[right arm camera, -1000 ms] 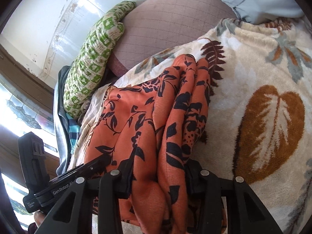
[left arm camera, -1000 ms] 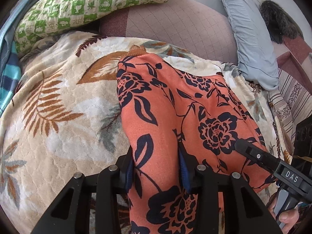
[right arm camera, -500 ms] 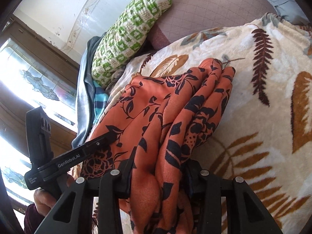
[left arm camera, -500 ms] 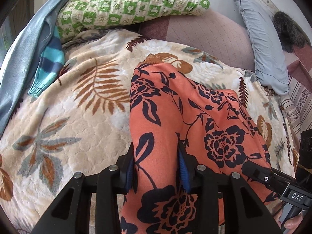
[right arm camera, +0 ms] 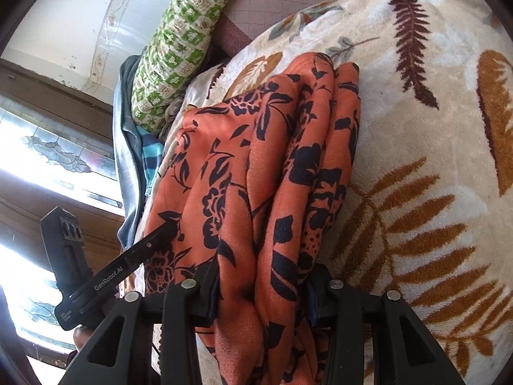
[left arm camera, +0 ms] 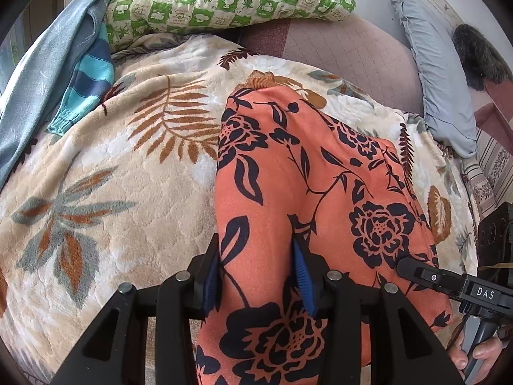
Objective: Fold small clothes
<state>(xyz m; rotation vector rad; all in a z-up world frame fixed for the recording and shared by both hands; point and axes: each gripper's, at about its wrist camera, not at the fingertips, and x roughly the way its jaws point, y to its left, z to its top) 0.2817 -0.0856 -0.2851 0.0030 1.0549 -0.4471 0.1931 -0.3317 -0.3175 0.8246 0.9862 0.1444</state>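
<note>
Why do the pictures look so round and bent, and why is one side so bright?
Both views use a fisheye lens: dark corners, curved edges. In the right wrist view the window is blown out white. In the left wrist view the light is soft and even, and the blanket and orange cloth are sharp.

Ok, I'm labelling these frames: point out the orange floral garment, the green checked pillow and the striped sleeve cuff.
orange floral garment (left arm camera: 288, 173): left wrist view, flat upper panel.
green checked pillow (left arm camera: 224, 0): left wrist view, middle of its face.
striped sleeve cuff (left arm camera: 61, 122): left wrist view, ribbed end.
</note>
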